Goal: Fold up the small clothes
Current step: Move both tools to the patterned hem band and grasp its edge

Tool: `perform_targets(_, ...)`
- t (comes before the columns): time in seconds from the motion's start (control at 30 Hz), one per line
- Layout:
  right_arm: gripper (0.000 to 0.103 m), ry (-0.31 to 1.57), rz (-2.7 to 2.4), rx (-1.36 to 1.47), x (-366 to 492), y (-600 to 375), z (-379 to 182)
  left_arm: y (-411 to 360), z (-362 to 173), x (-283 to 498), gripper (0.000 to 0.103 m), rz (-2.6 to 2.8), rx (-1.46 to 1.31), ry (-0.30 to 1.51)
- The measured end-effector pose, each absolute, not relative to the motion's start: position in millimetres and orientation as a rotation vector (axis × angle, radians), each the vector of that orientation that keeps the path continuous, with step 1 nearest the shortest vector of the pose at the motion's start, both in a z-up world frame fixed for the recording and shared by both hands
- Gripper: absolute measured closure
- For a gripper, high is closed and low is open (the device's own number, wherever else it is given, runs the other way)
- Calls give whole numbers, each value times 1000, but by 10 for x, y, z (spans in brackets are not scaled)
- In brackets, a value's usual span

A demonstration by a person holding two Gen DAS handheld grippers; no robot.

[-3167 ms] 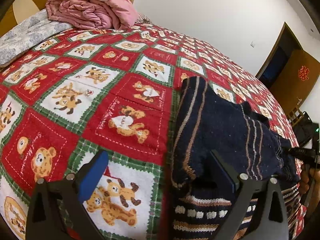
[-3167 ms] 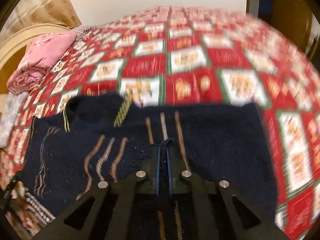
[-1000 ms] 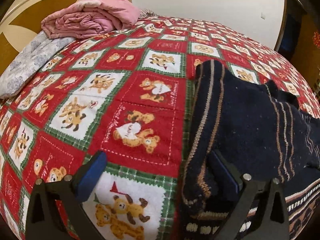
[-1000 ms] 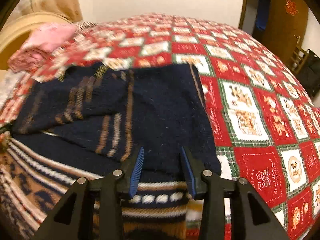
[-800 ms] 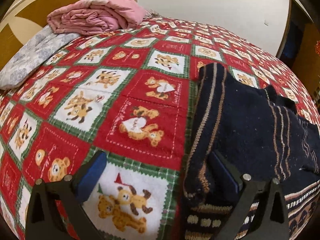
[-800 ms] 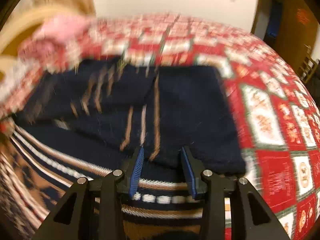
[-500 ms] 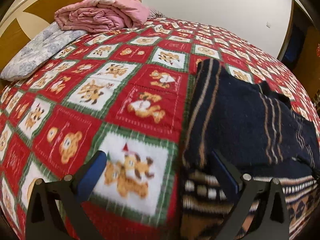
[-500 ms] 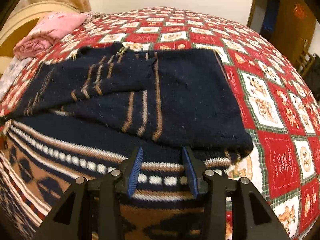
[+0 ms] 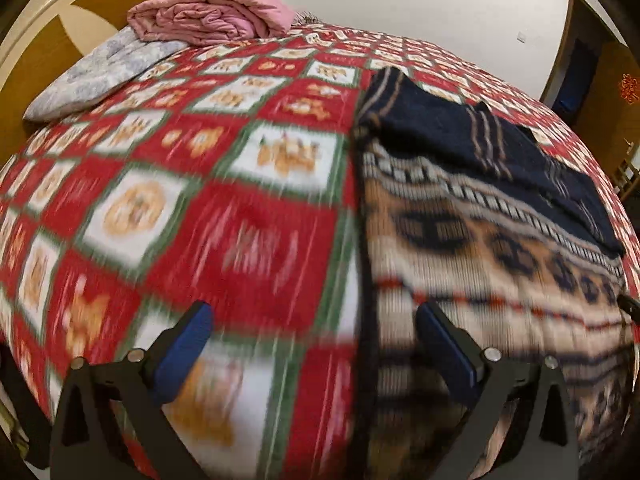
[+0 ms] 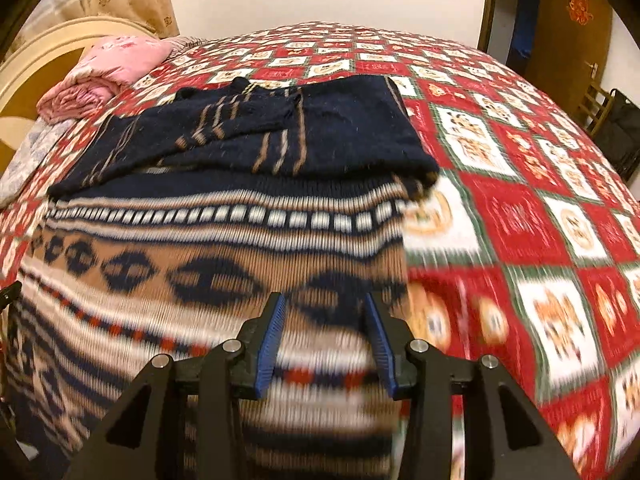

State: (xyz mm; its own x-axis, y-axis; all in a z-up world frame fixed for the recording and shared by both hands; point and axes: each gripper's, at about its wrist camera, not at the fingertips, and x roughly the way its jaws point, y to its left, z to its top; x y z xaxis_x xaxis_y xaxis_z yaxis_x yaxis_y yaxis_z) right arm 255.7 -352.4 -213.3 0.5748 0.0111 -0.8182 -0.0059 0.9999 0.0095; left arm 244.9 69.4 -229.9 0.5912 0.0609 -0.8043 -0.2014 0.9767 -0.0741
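A bed [image 10: 520,208] covered by a red, green and white teddy-bear quilt fills both views, its near part smeared by motion blur and its edges cut off by the fisheye rim. A patterned sweater [image 10: 224,256] lies flat on the quilt, navy sleeves folded across its far half; the tan, white and navy bands of its near half are blurred, and the hem runs out of sight beneath the gripper mounts. At the far left, a pink folded blanket [image 9: 208,16] rests on a pale floral pillow [image 9: 100,68] by the headboard. The left gripper [image 9: 312,344] hovers over the sweater's left edge [image 9: 362,240], fingers spread wide and empty. The right gripper [image 10: 326,336] hangs above the sweater's near right part, fingers narrowly parted, holding nothing.
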Motion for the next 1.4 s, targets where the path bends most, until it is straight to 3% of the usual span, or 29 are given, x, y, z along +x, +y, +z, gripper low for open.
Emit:
perform_targets(0.33,60,954,13,56,1705,-3449,-2117,473,-2271,1728,0,92,-129,960)
perform_targets(0.6,60,949,30,135,1093,-3489,-2129,349,-2283,1357,9,27,-90,1000)
perform_targets(0.7,60,947,22,133,994,-3505,-2131,304,-2316,1282,14,15,-80,1013)
perform_targets(1.4,60,964,2,130,691,-3520,-2211,131,-2470,1142,14,-15,-50,1079)
